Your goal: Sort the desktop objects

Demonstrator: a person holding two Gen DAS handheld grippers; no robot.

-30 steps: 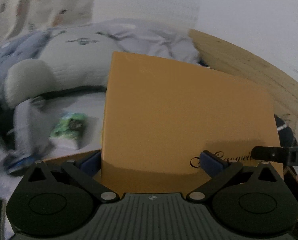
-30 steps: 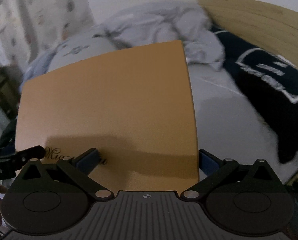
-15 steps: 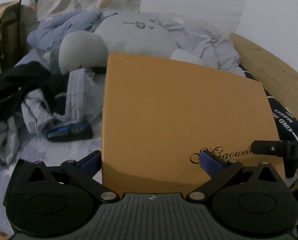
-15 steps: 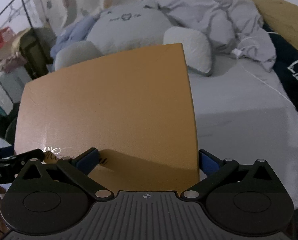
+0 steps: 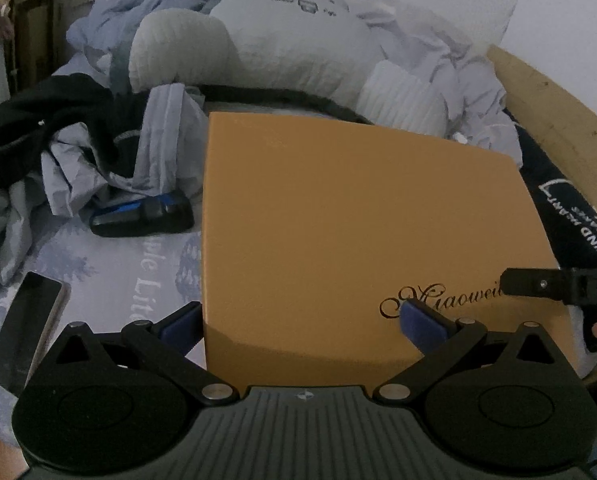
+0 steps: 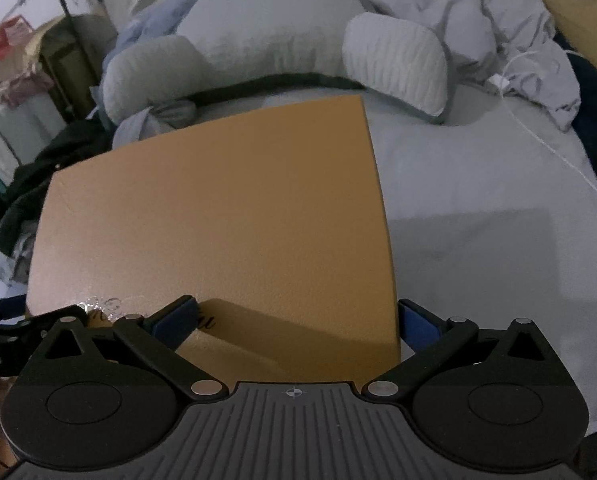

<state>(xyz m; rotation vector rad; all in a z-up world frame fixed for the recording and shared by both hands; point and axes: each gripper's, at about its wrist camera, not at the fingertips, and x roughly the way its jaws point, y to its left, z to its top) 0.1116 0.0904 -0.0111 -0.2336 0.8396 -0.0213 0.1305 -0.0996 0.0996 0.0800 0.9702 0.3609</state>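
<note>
A flat orange box with gold script lettering is held between both grippers above a bed; it also fills the right wrist view. My left gripper grips its left near corner, one blue pad on the lid, the other beside its edge. My right gripper grips the right near corner the same way. Part of the right gripper shows at the right of the left wrist view.
Below lies a bed with a grey sheet, a grey plush pillow, crumpled clothes, a black-blue shaver, a phone, a dark cushion, a white cable and a wooden headboard.
Both grippers have carried the box down and forward over the bed. The view tilted downward, so more of the sheet, shaver and phone shows. The grip on the box is unchanged.
</note>
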